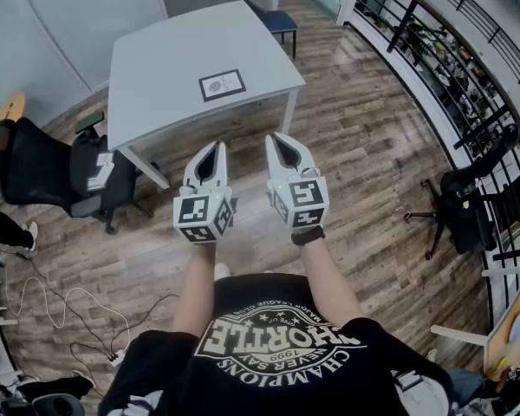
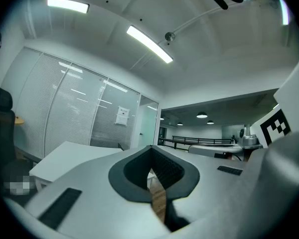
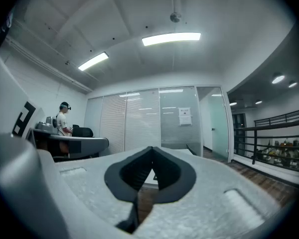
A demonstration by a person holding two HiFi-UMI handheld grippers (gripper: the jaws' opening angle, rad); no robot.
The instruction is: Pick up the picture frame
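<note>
The worktop looks smooth, matt pale grey. The picture frame has a dark matt border around paper-white. The floor is wood-look planks with a faint sheen. The left gripper and right gripper have matt white plastic shells, with fingers lined in dark ribbed padding.

Grey table on wood floor, picture frame lying flat on it — near its front edge
</note>
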